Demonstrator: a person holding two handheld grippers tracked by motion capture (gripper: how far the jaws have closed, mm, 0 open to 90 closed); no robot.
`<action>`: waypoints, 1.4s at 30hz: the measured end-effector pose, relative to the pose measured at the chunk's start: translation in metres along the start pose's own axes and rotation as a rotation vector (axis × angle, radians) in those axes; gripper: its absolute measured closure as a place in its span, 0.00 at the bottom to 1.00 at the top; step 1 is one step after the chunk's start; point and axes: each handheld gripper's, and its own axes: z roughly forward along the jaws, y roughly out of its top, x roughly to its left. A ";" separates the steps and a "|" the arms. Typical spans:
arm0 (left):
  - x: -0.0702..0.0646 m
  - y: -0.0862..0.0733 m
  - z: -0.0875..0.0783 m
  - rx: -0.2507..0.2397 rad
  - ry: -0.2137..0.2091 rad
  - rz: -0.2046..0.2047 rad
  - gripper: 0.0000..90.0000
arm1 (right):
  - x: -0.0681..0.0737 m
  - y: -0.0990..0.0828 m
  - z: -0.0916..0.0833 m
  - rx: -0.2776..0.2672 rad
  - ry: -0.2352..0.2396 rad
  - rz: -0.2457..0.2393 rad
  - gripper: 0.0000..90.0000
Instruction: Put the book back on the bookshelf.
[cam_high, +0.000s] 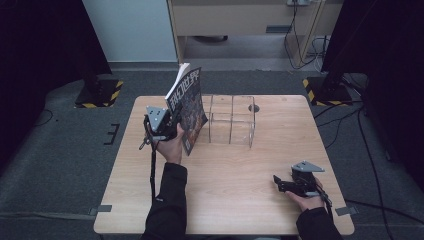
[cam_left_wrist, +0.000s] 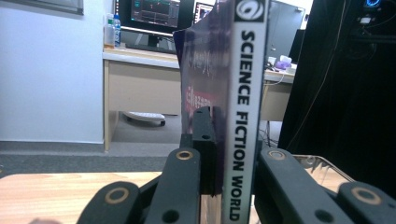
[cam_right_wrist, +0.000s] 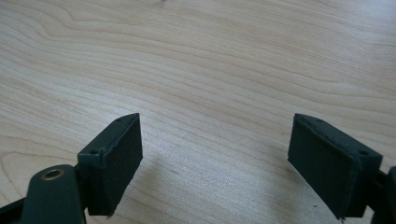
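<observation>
A magazine (cam_high: 187, 107) with a dark cover stands upright above the table's left half, held by my left gripper (cam_high: 167, 127), whose jaws are shut on its lower spine edge. In the left gripper view the white spine (cam_left_wrist: 243, 116) reads "SCIENCE FICTION WORLD" and sits clamped between my black fingers (cam_left_wrist: 184, 186). A clear plastic divided rack (cam_high: 231, 120) stands just right of the magazine, at the table's back middle. My right gripper (cam_high: 280, 184) rests low near the front right of the table, jaws open, with nothing between its pads (cam_right_wrist: 112, 163), just bare wood.
The wooden table (cam_high: 225, 200) has a round cable hole (cam_high: 253, 108) behind the rack. Black stands with yellow-striped bases (cam_high: 100, 92) flank the table on the grey floor. A desk (cam_left_wrist: 140, 74) with monitors lies beyond.
</observation>
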 end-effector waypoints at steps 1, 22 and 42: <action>-0.001 0.000 0.002 0.000 0.000 0.008 0.92 | -0.001 0.000 0.000 0.002 0.001 -0.002 0.20; -0.001 -0.020 0.030 0.014 0.026 0.060 0.91 | -0.002 -0.002 0.000 0.003 0.000 -0.001 0.20; 0.012 -0.031 0.017 0.076 -0.015 0.057 0.89 | -0.001 -0.001 -0.001 -0.004 0.003 -0.007 0.21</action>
